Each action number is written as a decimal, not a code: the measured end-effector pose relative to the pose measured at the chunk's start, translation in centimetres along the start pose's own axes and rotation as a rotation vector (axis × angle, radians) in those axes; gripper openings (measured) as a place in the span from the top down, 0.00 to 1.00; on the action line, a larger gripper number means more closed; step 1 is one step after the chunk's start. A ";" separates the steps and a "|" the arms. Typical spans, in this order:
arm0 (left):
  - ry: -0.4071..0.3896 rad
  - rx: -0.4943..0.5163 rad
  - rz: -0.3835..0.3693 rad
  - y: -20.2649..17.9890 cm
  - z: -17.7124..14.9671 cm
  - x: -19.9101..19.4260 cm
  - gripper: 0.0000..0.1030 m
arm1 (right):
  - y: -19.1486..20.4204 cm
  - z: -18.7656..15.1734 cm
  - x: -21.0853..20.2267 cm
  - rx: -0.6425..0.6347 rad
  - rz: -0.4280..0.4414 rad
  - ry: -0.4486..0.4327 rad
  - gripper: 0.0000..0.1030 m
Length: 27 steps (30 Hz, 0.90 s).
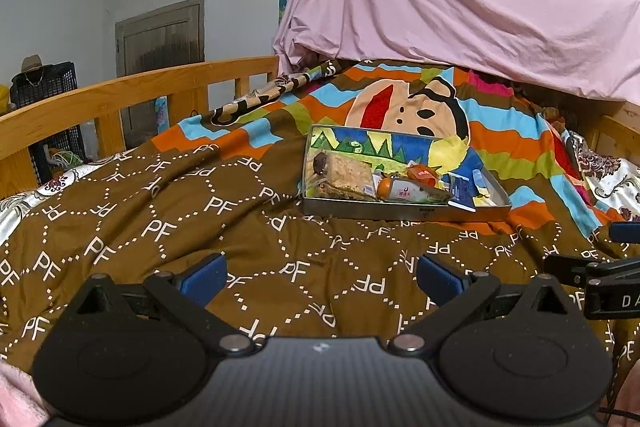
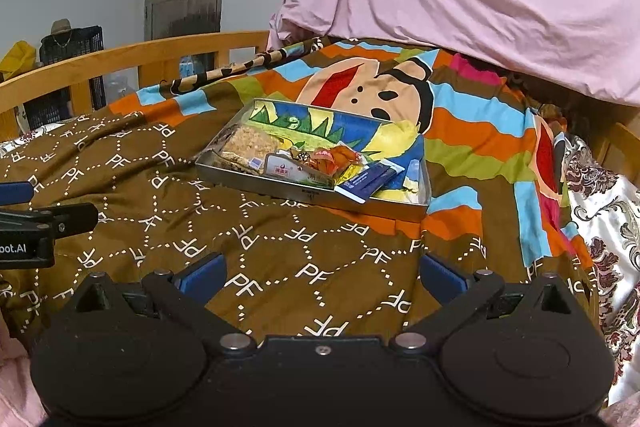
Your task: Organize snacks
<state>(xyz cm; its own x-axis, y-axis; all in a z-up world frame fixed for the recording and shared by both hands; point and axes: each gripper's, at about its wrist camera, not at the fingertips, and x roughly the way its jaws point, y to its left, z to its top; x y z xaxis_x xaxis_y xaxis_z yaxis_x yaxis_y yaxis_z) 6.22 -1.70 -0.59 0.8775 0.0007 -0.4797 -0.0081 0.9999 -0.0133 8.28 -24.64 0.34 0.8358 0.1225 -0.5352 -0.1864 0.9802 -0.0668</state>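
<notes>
Brown quilt [image 1: 168, 227], printed with white letters, under the left gripper [image 1: 322, 277]; jaws spread wide, nothing between them, hovering low and well short of the tin [image 1: 400, 211]. Metal, shallow, lidless, resting partly on the striped cartoon sheet [image 1: 520, 155]. Inside, all the snacks: a grain bar [image 1: 348, 173] at the left end, an orange sweet [image 1: 422, 174] and a white packet [image 1: 416, 194] in the middle, a blue pack [image 1: 464, 193] leaning toward the front wall. Nothing loose on the bedding around it. Off to the right edge, part of the right gripper [image 1: 592, 279].

From the right wrist: right gripper [image 2: 322, 277] likewise spread and empty, low above the quilt, near but not touching the tin [image 2: 424, 183]. Blue pack [image 2: 370, 181] seen here overhanging the front rim, one corner past it. Grain bar [image 2: 250, 143] flat at the far left end; orange sweet [image 2: 334, 159] heaped on the white packet [image 2: 294, 169]. Left gripper's tip [image 2: 44, 219] at the left edge.

Fits two stages alike: snacks gathered into the tin and hands drawn back, or a jumbled tin awaiting sorting.

Risks, judged only from this: soft, rumpled bedding beneath a light tin, so any push on a wall likely tilts or slides it and spills the heap. Overhanging blue pack likeliest to slip out onto the quilt if nudged. Thin wrappers hard to pinch flat; jaws closing low may catch fabric instead.
</notes>
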 end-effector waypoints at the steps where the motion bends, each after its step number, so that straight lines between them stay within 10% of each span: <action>1: 0.001 0.000 0.000 0.0 0.0 0.0 0.00 | 0.0 0.0 0.0 0.000 -0.001 0.004 0.01; 27: 0.030 0.005 0.003 0.0 -0.1 0.4 0.00 | -0.1 -0.2 0.9 -0.005 -0.009 0.055 0.01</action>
<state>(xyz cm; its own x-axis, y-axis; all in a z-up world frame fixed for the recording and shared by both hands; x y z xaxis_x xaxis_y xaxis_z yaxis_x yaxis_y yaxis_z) 6.49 -1.67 -0.90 0.8627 0.0035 -0.5057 -0.0084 0.9999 -0.0074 8.90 -24.71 -0.30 0.8077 0.1051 -0.5801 -0.1819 0.9804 -0.0757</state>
